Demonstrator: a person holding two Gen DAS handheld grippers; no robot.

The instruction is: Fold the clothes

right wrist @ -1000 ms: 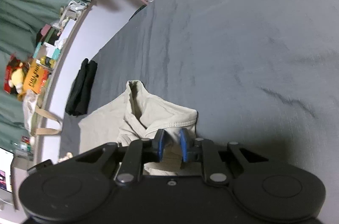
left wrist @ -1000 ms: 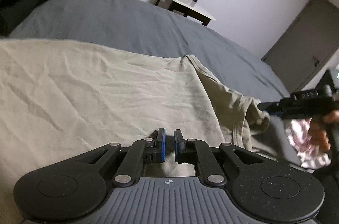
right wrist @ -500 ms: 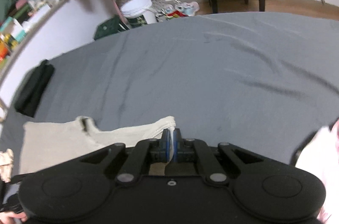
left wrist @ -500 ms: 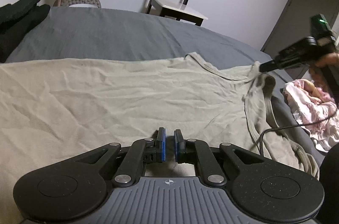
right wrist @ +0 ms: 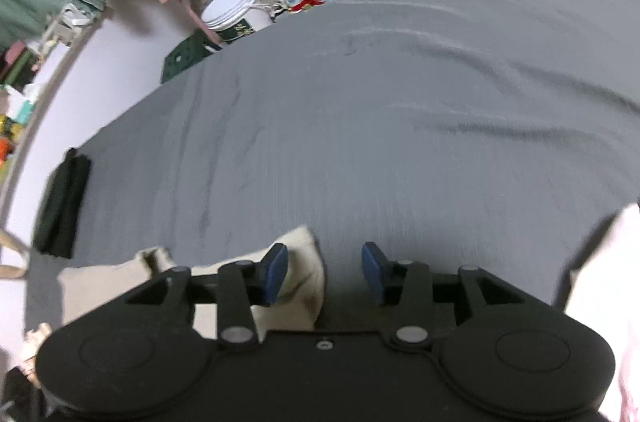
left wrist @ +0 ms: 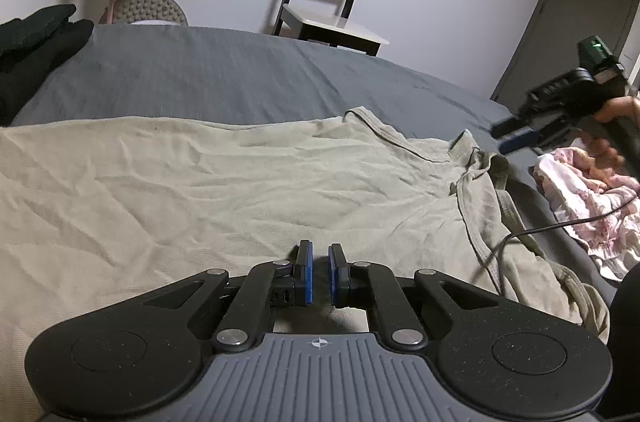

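Lying spread on the bed (left wrist: 240,78), the shirt (left wrist: 240,182) is presenting its sleeve end for folding. The left gripper (left wrist: 318,274) is hovering low over it, nearly closed and empty; the right gripper (right wrist: 325,272) is gaping wide, gripping nothing, beside the sleeve (right wrist: 304,262).

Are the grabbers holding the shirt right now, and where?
No. The right gripper is wide open, with the beige shirt sleeve lying loose below. The left gripper hovers over the shirt, fingers slightly apart, pinching nothing.
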